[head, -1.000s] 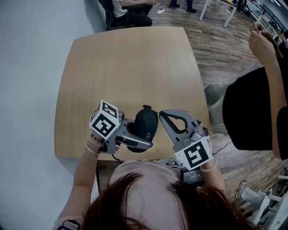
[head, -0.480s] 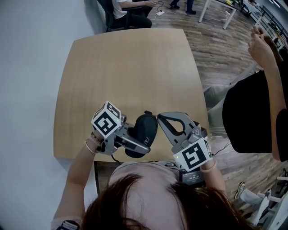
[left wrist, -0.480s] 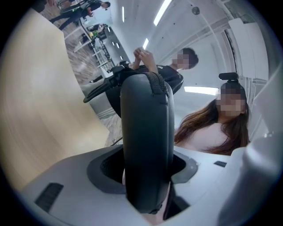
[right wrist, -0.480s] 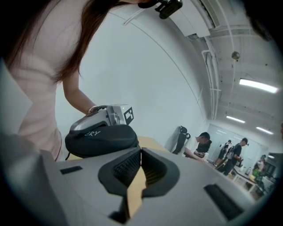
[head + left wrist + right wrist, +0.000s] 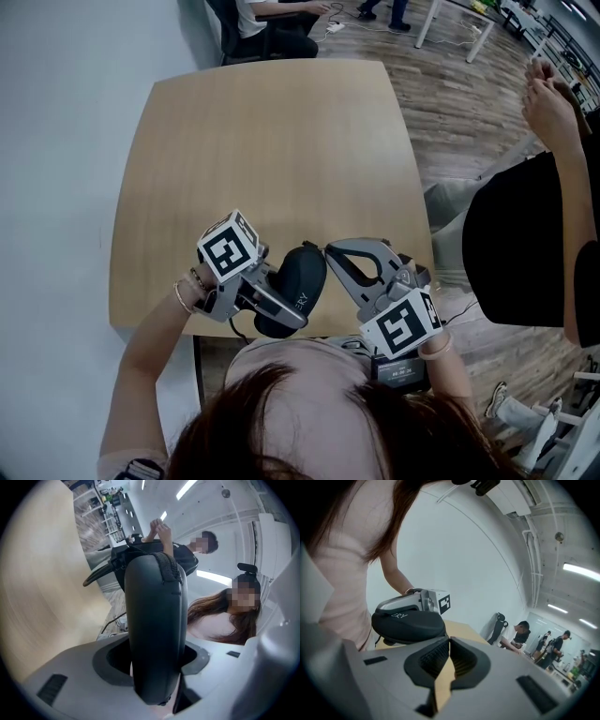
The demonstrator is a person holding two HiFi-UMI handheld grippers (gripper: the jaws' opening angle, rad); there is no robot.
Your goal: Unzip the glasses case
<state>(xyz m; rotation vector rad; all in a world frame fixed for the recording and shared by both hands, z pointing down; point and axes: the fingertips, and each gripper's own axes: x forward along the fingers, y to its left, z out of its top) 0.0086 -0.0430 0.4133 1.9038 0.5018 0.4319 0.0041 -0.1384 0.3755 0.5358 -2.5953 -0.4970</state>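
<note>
A: step?

B: Setting up for the pull, zip not yet open as far as I can see. Left gripper (image 5: 286, 309) is clamped on the case (image 5: 298, 286), jaws on its two flat sides. In the left gripper view the case stands on edge between them with the zip seam (image 5: 171, 569) running over the top

A: where's the case?

B: 6 o'clock edge of the table (image 5: 262, 141), looks held up off it rather than lying down

A: right one?

B: Right gripper (image 5: 328, 249) is at the case's 3 o'clock with its tips just beside the case's 1 o'clock end. Jaws are pressed together at the tips with nothing in them; its own view shows only table through the slit

A: next move?

B: My guess: part the right jaws, find the zip pull, pinch it, then run it round the seam while the left keeps the case steady. There's a small nub at the case's 12 o'clock end that may be the pull, too small to be sure

A: anything in the way?

B: Table is bare otherwise. Bystander (image 5: 525, 244) in black stands at the table's 3 o'clock, well apart. Seated person (image 5: 272, 19) is past the 12 o'clock edge, no bother. The real snag is the left jaws: they may cover part of the zip track, so a regrip could be needed
</note>
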